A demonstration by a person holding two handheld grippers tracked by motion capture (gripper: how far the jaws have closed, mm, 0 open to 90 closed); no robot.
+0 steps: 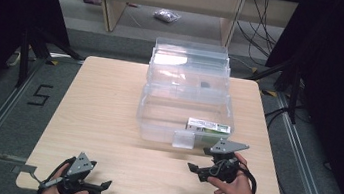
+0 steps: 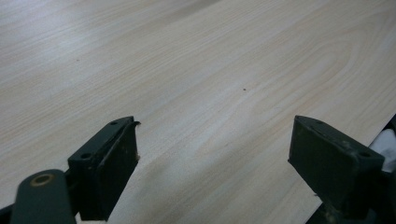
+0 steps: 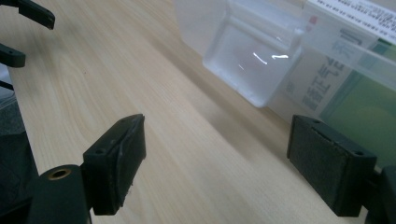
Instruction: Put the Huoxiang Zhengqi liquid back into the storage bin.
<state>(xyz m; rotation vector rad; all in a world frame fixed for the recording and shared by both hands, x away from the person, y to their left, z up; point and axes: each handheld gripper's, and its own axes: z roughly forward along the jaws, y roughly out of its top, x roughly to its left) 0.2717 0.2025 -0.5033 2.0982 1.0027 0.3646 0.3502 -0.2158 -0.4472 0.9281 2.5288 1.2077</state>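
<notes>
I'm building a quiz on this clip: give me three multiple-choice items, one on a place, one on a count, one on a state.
1. Where is the green-and-white carton?
A. inside the clear bin
B. on the floor
C. in the left gripper

2. How many grippers are there?
A. one
B. two
C. three

3. How do the right gripper jaws stand?
A. shut on the carton
B. shut empty
C. open, empty

1 A: the high view shows it behind the bin's front wall.
2 B: one in each hand.
3 C: bare table shows between them.
</notes>
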